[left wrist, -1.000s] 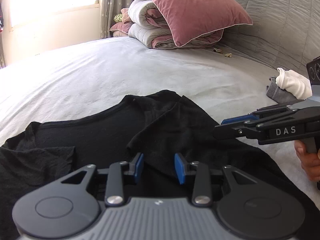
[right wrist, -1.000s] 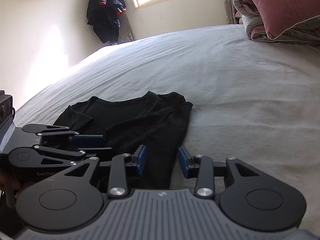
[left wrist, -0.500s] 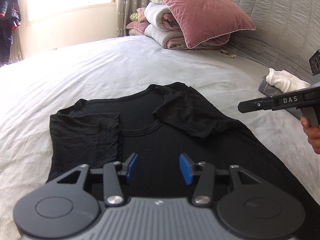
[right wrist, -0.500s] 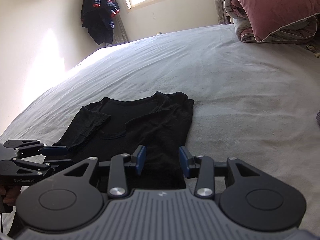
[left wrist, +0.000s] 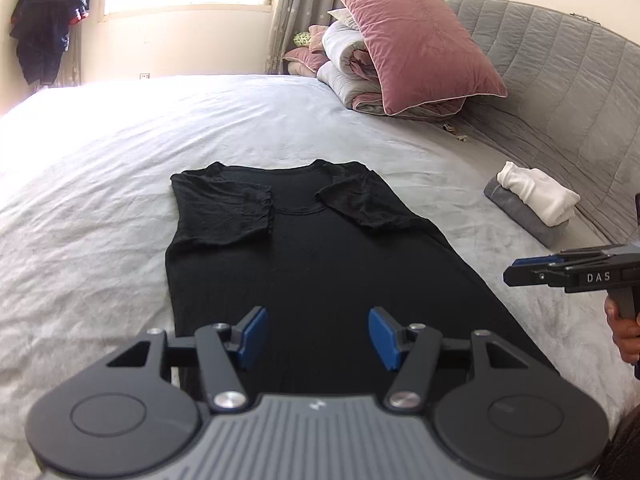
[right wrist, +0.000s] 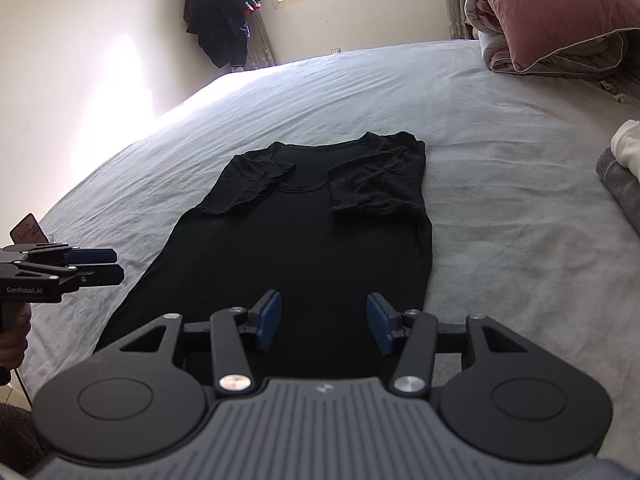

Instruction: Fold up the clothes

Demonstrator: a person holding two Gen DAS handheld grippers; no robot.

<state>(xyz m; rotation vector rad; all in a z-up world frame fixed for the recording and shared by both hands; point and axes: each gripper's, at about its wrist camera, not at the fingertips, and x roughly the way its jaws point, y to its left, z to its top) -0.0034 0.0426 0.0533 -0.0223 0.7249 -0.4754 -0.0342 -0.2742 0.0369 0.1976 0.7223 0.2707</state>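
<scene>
A black T-shirt point(left wrist: 312, 264) point(right wrist: 296, 248) lies flat on the grey bed, collar away from me, both short sleeves folded inward over the chest. My left gripper point(left wrist: 316, 338) hovers open over the shirt's lower part, nothing between its blue pads. My right gripper point(right wrist: 324, 322) is likewise open above the hem end, empty. Each gripper shows in the other's view: the right gripper point(left wrist: 516, 272) off the shirt's right edge, the left gripper point(right wrist: 104, 264) off its left edge. The hem itself is hidden behind the gripper bodies.
A folded pile of a white garment point(left wrist: 536, 192) on a grey one point(left wrist: 520, 216) sits at the right by the quilted grey headboard point(left wrist: 568, 80). A pink pillow point(left wrist: 412, 44) on rolled bedding lies at the far end. Dark clothes point(right wrist: 224, 12) hang in the corner.
Both grippers have pulled back from the collar and sleeves toward the hem and opened wider. The sleeves now lie folded inward and the whole shirt shows flat.
</scene>
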